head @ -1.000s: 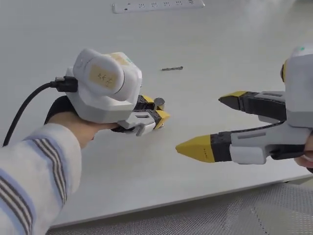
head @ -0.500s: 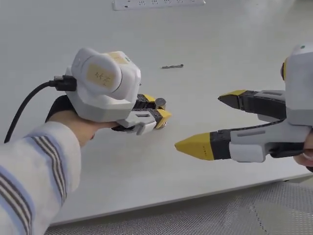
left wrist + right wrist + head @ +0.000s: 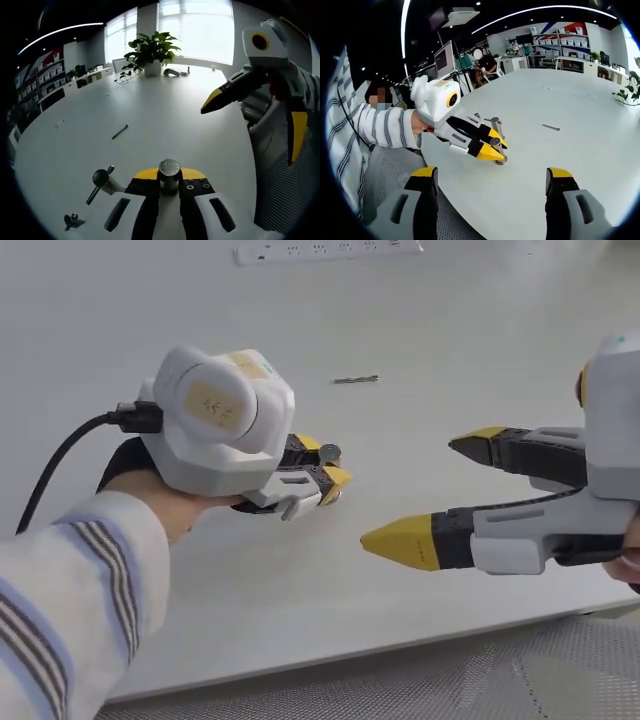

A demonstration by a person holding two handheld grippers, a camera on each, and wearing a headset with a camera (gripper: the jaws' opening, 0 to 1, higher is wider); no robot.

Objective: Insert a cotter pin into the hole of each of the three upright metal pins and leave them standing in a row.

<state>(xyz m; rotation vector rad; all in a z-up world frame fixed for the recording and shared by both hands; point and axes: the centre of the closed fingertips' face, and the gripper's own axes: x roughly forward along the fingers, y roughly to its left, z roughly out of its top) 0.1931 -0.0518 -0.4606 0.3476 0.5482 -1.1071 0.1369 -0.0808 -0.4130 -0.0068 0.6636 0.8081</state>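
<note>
Two claws out: my left claw (image 3: 322, 483) is pressed onto a metal pin (image 3: 169, 171), gripping the shank just under its round head, and the pin seems to stand on the worktop (image 3: 480, 350). My right claw (image 3: 425, 495) hangs spread and holds nothing, near and facing it. I judge the pin solid, stiff and smooth, so it is apt to twist: grip firm. A second pin (image 3: 100, 177) and a third pin (image 3: 73, 218) sit just beside. The loose cotter pin (image 3: 355, 379) lies well beyond; it looks thin, light and slippery, best pinched at one end.
</note>
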